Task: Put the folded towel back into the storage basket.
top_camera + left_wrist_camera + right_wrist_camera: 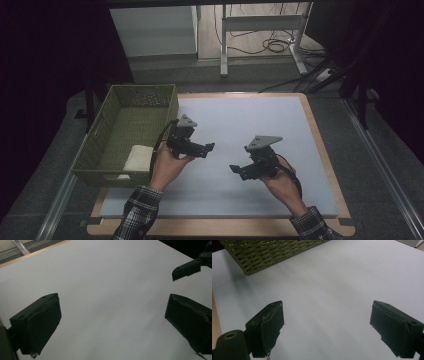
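left gripper [209,148]: jaws wide, nothing between, just right of the green basket [112,107] | right gripper [235,169]: jaws wide, bare, mid-tabletop [280,125] | white cloth [138,157] in the basket's near corner (folded, lying flat)

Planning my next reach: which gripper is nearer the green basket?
Left. The left gripper hovers just beside the green basket, close to its right wall; the right gripper hangs farther right, over the middle of the mat.
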`<move>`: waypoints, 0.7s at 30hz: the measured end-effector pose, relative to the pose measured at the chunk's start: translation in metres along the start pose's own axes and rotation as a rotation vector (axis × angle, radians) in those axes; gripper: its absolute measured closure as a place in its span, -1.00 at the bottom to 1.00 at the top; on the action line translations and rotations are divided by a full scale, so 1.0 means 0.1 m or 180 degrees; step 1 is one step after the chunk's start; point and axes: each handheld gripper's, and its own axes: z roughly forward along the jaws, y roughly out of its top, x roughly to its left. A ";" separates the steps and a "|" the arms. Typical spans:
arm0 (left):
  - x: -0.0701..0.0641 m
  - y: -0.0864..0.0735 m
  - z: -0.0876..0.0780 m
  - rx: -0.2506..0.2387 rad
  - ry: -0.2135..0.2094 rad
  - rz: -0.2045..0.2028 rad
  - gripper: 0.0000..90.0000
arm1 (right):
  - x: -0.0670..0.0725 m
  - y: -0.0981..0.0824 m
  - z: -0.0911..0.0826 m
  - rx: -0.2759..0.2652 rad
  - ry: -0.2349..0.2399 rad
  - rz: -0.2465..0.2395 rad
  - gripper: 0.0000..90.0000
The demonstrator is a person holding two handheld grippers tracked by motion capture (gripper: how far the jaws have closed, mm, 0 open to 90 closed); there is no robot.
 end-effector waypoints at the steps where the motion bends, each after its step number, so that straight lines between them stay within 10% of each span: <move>1: -0.03 -0.01 0.01 -0.0007 -0.0003 -0.0001 -0.98 | -0.01 -0.02 -0.02 0.0002 -0.0006 0.0010 -0.73; 21: -0.39 -0.32 0.02 -0.0049 -0.0111 0.0152 -0.98 | -0.27 -0.46 -0.48 0.0049 -0.0223 0.0099 -0.77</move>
